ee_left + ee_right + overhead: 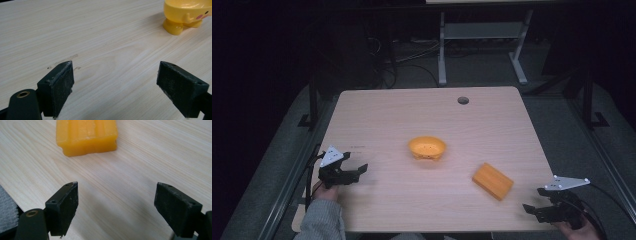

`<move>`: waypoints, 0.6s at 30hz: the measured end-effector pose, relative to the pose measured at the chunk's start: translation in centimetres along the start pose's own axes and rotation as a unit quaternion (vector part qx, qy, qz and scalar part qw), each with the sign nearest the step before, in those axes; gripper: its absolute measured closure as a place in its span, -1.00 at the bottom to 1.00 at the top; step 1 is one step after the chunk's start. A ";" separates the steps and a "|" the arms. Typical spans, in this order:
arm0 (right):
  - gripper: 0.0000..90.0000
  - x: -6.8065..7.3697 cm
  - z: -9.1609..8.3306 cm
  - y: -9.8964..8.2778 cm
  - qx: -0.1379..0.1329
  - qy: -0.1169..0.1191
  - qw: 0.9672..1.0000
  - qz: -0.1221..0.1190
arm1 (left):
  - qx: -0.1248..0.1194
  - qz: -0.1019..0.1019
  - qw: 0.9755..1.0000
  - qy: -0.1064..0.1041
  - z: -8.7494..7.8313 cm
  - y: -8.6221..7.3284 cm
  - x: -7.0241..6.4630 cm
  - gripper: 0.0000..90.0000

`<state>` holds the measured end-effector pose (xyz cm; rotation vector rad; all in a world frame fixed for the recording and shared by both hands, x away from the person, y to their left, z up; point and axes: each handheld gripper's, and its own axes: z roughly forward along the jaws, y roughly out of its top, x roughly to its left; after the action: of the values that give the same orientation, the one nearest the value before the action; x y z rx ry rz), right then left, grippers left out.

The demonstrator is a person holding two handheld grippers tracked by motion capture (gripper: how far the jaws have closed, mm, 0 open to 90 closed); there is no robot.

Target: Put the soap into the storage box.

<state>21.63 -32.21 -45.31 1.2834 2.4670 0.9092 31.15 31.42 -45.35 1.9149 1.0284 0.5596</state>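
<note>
A small yellow bowl (427, 148) with little feet and a face stands near the middle of the light wooden table (422, 115). An orange block (492, 180) lies flat to its right, nearer the front edge. My left gripper (361, 169) hovers at the front left, open and holding nothing, pointing toward the bowl (187, 15), which stands well ahead at the upper right in the left gripper view. My right gripper (530, 210) is at the front right corner, open and holding nothing. The block (87, 135) lies a short way ahead of its jaws, to the left.
A round cable hole (463, 100) sits near the table's far edge. Beyond the table stand the white legs of another desk (482, 45) on grey floor. A faint dark scuff (67, 59) marks the wood near my left gripper.
</note>
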 end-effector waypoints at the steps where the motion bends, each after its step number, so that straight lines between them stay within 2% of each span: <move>1: -0.58 0.0 0.0 0.0 0.000 0.000 1.000 0.000 | 0.000 0.000 1.000 0.000 0.0 0.0 0.0 -0.69; 7: -0.59 0.3 0.1 0.6 0.010 0.004 1.000 -0.001 | 0.000 0.003 1.000 0.000 -0.2 0.0 0.0 -0.69; 8: -0.59 0.4 0.0 1.1 0.013 0.005 1.000 -0.008 | 0.000 0.002 1.000 0.000 -0.2 0.0 0.0 -0.69; 11: -0.59 0.4 -0.1 1.8 0.009 0.012 1.000 0.000 | -0.002 0.000 1.000 0.001 -0.2 0.0 0.0 -0.69; 14: -0.61 0.6 -0.1 3.1 0.014 0.014 1.000 -0.012 | 0.002 0.002 1.000 0.000 -0.2 0.0 -0.1 -0.69; 18: -0.62 0.8 0.2 3.9 0.026 0.009 0.999 -0.028 | 0.001 0.002 1.000 -0.002 -0.2 0.0 -0.1 -0.69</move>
<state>23.88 -29.78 -43.01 1.2214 2.5427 0.8518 30.95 31.38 -45.23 1.9190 1.0228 0.5562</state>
